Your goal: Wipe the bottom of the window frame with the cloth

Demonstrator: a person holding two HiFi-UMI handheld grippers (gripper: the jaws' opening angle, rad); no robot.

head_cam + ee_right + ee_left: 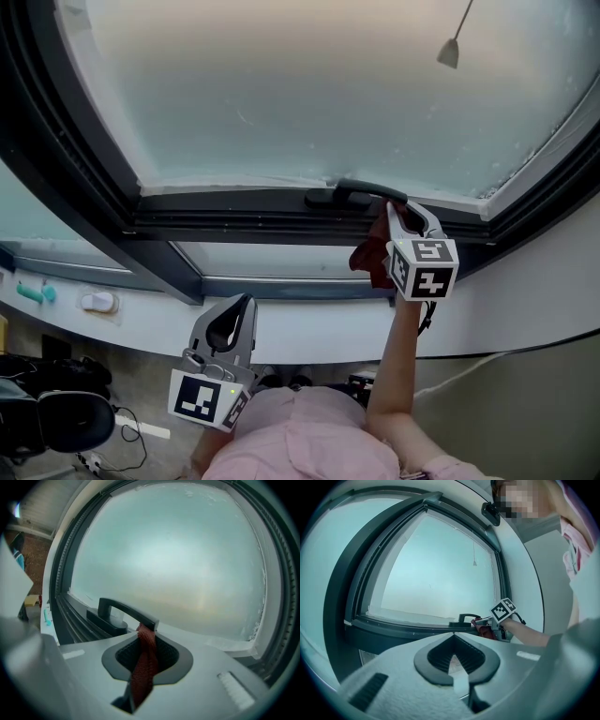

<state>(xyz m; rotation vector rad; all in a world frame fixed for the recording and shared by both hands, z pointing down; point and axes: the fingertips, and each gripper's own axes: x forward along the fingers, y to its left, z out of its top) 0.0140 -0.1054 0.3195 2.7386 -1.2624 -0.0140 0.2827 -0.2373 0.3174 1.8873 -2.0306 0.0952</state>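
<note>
A dark red cloth [369, 254] hangs from my right gripper [397, 212], which is shut on it. That gripper is up at the dark bottom rail of the window frame [234, 212], right beside the black window handle [352, 192]. In the right gripper view the cloth [145, 663] runs between the jaws of the right gripper [146, 633], its top end touching the handle [126, 611]. My left gripper [246, 305] is held low, well below the rail, shut with nothing in it. From the left gripper view the left gripper [453, 635] faces the frame [403, 625] and the cloth [484, 630].
The frosted pane [309, 84] fills the frame, with a pull cord [452, 47] hanging at the upper right. Below runs a white sill [300, 323] with a teal item [36, 293] and a small white object [98, 302] at the left. Dark gear [56, 412] lies on the floor.
</note>
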